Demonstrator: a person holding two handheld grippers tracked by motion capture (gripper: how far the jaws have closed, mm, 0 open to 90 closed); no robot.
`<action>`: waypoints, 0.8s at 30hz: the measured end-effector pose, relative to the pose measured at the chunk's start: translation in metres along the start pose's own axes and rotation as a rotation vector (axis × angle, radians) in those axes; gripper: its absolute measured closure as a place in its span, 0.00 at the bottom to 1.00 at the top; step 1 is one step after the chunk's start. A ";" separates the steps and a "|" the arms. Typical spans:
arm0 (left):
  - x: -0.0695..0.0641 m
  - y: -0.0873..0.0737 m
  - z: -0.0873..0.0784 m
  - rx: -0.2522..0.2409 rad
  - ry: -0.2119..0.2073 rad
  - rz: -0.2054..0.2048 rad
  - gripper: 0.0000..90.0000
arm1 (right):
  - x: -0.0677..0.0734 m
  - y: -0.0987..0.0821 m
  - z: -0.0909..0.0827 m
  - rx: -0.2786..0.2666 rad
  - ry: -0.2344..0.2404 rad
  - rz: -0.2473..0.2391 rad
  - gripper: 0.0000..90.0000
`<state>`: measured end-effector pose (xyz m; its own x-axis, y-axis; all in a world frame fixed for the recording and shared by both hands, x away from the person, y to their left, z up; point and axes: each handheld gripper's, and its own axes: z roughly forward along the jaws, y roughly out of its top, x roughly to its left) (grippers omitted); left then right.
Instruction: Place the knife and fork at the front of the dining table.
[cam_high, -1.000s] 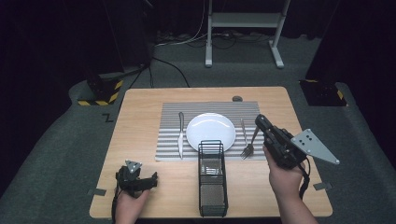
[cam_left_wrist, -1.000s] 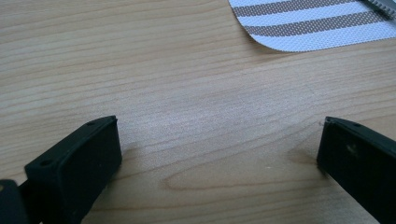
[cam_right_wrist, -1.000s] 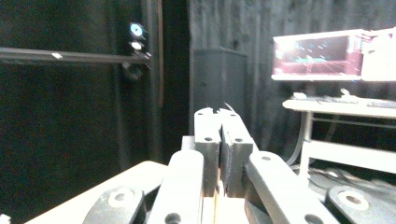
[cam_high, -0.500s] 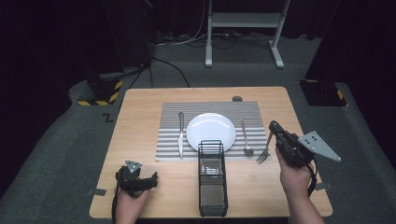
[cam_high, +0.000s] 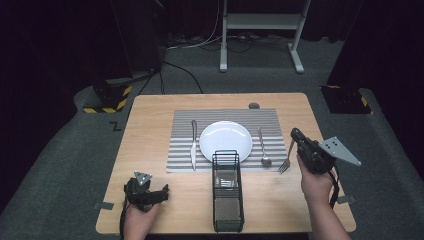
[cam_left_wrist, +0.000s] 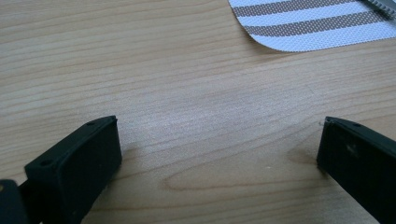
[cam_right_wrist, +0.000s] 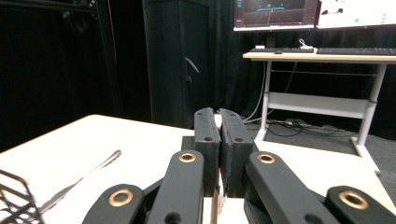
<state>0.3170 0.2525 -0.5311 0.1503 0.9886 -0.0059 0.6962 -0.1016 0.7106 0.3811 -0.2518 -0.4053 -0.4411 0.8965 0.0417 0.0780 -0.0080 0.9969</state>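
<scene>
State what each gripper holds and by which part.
Right gripper grips the silver metal fork by its handle end, tines hanging down. Left gripper is open, holding nothing.

From up high I can read one mark: a dark "Z" (cam_high: 116, 126) on the grey floor mat (cam_high: 70, 150) just off the bench's (cam_high: 145, 130) left edge. The monitor screens (cam_right_wrist: 275, 13) beyond my right tool are too blurred to read.

Bright overhead-lit table (cam_high: 150, 120), dark surroundings, sharp focus
</scene>
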 end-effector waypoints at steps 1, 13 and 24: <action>0.000 0.000 0.000 0.000 0.000 0.000 0.00 | -0.002 -0.001 0.002 0.003 0.000 0.003 0.97; 0.000 0.000 0.000 0.000 0.000 0.000 0.00 | -0.011 -0.010 0.036 0.057 0.009 -0.014 0.97; -0.001 0.000 0.000 0.000 0.003 -0.003 0.00 | -0.016 -0.017 0.053 0.085 0.014 0.025 0.97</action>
<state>0.3166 0.2520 -0.5312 0.1461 0.9892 -0.0060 0.6965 -0.0986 0.7108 0.4340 -0.2431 -0.4268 -0.4509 0.8900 0.0677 0.1645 0.0084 0.9863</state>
